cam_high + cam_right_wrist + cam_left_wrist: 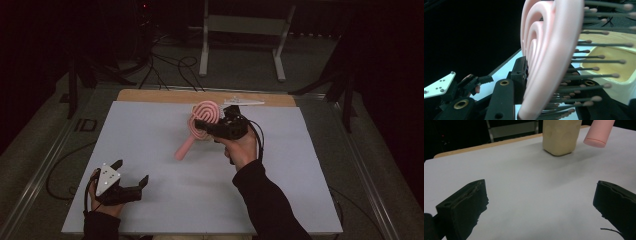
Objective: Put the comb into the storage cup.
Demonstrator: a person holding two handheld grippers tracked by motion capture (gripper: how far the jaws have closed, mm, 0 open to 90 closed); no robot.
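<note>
Left gripper lower left, jaws spread, idle. We pinch pink hairbrush by head in right gripper, upper centre above surface. Light, stiff plastic; bristles springy; handle also graspable.

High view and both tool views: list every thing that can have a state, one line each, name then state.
pink hairbrush: lifted off the table, head clamped, handle hanging free toward the sheet.
right tool: shut on the pink hairbrush's head.
left tool: open, nothing between its jaws, low over the white sheet.
cream container: upright on the table, open at the top.
</note>
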